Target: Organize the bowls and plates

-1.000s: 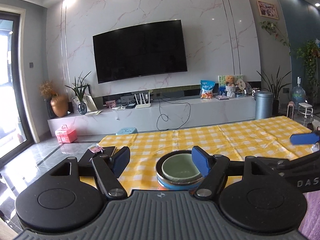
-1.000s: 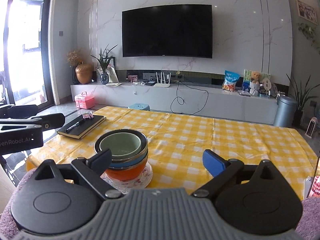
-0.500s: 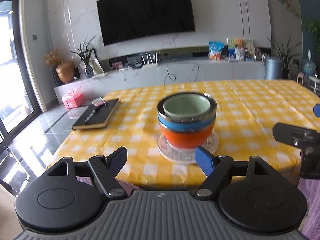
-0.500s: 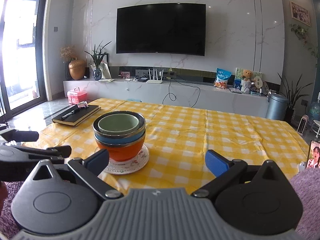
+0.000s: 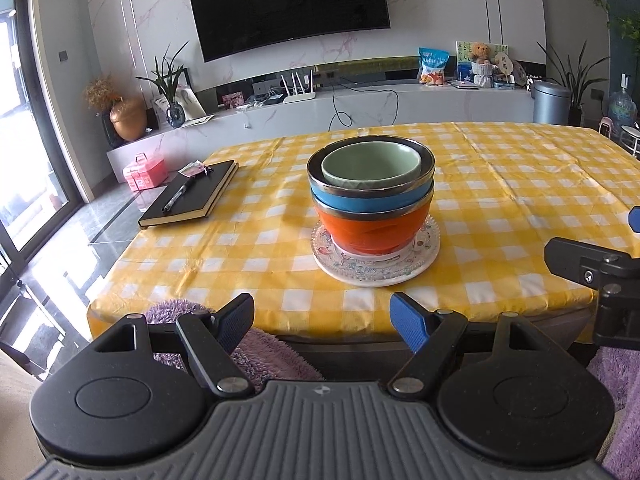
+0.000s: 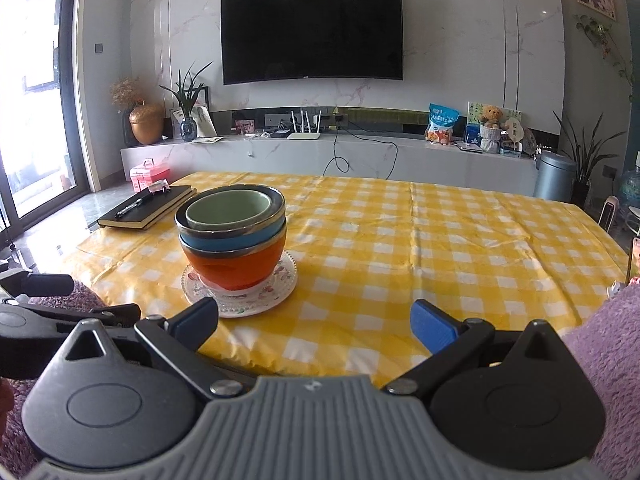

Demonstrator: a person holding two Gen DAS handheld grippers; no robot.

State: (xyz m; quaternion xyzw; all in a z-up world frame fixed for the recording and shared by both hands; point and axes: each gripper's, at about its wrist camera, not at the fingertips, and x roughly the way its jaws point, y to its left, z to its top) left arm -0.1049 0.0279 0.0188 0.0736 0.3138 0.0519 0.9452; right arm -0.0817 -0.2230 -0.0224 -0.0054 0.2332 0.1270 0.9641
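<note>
three nested bowls form one stack on a round patterned glass plate [image 5: 376, 266]: a pale green ceramic bowl [image 5: 372, 166] sits inside a blue steel-rimmed bowl [image 5: 370, 196], which sits inside an orange steel-rimmed bowl [image 5: 370, 228]. a black closed notebook [image 5: 192, 198] lies well to the left of the stack, with a black pen [image 5: 178, 196] on its cover. nothing stands between either tool and the stack.

left gripper [image 5: 322, 322]: jaws have just been opening and stand wide apart, with nothing between them. it hangs at the near table edge, and the stack is ahead of it, slightly right of centre, well apart from the fingertips. right gripper [image 6: 314, 322]: jaws wide apart, holding nothing. the plate rim lies just beyond its left fingertip [image 6: 198, 318], and the stack is ahead and to the left.

surface: a table under a yellow and white checked cloth [image 6: 440, 252]. room: a marble wall with a black wall-mounted television [image 6: 312, 30] above a long low grey console [image 6: 360, 158].
</note>
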